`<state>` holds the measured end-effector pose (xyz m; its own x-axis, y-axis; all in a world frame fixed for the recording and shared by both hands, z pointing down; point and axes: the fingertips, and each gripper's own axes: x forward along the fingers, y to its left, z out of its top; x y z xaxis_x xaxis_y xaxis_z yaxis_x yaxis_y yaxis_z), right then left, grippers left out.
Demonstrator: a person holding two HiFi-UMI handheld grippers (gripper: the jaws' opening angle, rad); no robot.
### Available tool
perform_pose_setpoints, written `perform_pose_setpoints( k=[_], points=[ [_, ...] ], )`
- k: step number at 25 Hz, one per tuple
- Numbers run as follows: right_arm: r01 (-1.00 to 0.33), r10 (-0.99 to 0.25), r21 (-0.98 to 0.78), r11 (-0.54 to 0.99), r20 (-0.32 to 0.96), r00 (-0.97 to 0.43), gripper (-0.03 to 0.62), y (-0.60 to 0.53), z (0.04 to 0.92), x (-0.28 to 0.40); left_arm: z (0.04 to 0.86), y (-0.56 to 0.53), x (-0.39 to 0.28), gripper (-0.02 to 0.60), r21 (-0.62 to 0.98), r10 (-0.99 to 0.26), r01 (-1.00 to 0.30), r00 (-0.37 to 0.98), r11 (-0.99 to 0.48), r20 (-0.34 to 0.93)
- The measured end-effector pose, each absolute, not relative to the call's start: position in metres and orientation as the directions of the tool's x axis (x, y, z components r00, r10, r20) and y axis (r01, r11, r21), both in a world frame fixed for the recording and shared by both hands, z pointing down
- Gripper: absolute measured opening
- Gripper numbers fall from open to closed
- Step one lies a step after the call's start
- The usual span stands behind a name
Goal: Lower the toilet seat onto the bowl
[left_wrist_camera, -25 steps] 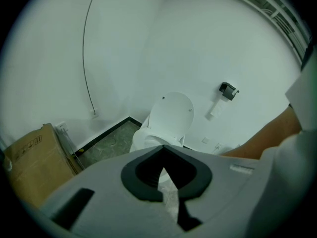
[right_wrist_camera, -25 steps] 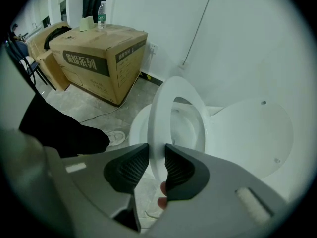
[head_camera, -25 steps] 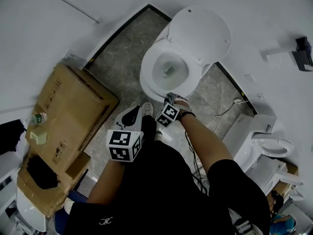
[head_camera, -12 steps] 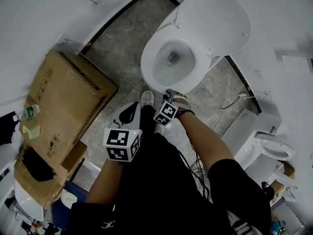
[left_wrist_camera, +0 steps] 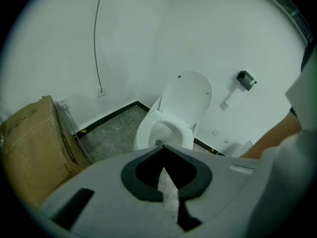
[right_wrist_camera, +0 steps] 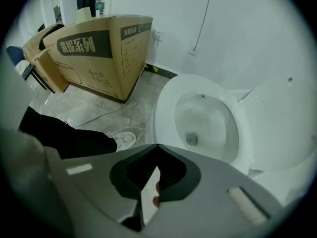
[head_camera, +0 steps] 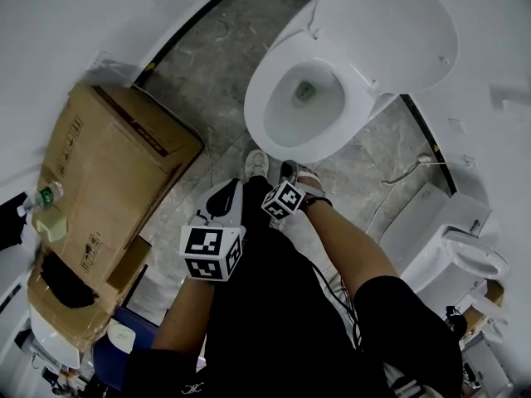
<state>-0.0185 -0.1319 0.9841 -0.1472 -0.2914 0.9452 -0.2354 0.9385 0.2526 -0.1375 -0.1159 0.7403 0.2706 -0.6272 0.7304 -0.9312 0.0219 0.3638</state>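
Head view: toilet seat [head_camera: 390,31] stands up against the white wall behind the bowl [head_camera: 255,106]; can't split seat from lid. Probably rigid, light, smooth hinged plastic that drops fast, so I'd hook the free front edge and ease it down. Left gripper [head_camera: 226,196] is clenched and empty. Right gripper [head_camera: 290,172] jaws have just closed on nothing. Both are short of the toilet. Grey stone floor [head_camera: 207,81], cardboard box [head_camera: 108,164] close by, tight room.

Grey marbled floor [head_camera: 195,73], white toilet bowl [head_camera: 282,143] standing on it, cardboard box [head_camera: 116,164] nearby
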Motion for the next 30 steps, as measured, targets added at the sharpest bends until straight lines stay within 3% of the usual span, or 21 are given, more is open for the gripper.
perform_pose_setpoints(
  k=[16,30],
  points=[
    [-0.350,-0.204,0.137,0.927,0.965,-0.164,0.008,-0.136,1.003,-0.019,0.765,-0.099,-0.168,0.008,0.351,-0.612,-0.927,0.202,0.133,0.765],
    [-0.693,-0.302,0.006,0.721,0.903,-0.307,0.008,-0.161,0.856,-0.027,0.663,-0.143,-0.160,0.008,0.321,-0.711,-0.947,0.215,0.017,0.669]
  ],
)
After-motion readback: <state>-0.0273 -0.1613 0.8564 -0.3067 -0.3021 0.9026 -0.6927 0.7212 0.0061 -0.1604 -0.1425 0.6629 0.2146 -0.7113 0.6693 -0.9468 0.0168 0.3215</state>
